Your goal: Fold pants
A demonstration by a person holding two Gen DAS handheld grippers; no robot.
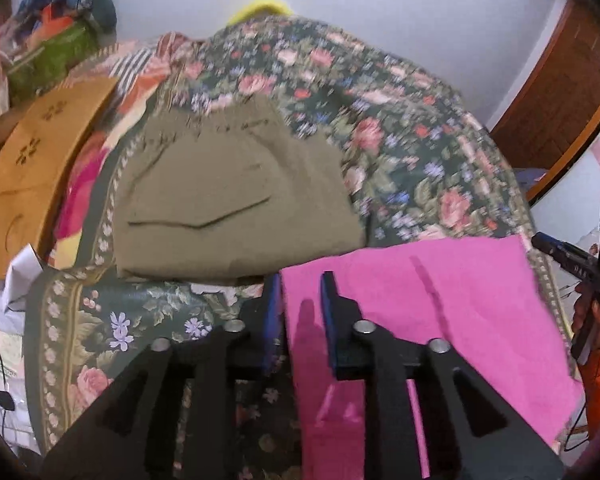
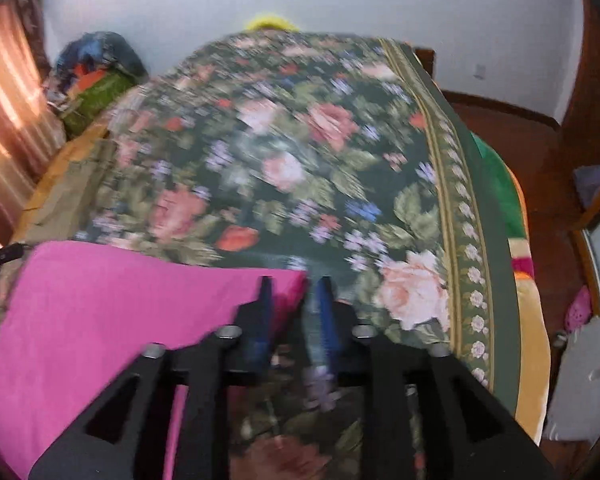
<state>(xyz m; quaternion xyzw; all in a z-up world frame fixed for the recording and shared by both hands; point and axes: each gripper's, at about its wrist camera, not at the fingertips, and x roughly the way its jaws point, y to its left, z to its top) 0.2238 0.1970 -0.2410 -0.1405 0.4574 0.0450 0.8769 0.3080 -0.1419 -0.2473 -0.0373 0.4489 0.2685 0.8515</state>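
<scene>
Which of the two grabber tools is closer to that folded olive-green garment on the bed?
Left. The left gripper hovers just below the near edge of the olive garment, over the pink cloth's corner. The right gripper is at that cloth's opposite corner, farther away.

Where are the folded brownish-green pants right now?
In the left wrist view, the folded olive-khaki cloth pants lie on the flowery bedspread, left of centre, between the tan cardboard box and the pink cloth.

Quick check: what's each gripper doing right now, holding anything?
Left gripper: open, empty, over the near-left corner of the pink pants.
Right gripper: open, empty, at the pants' far right corner.
</scene>
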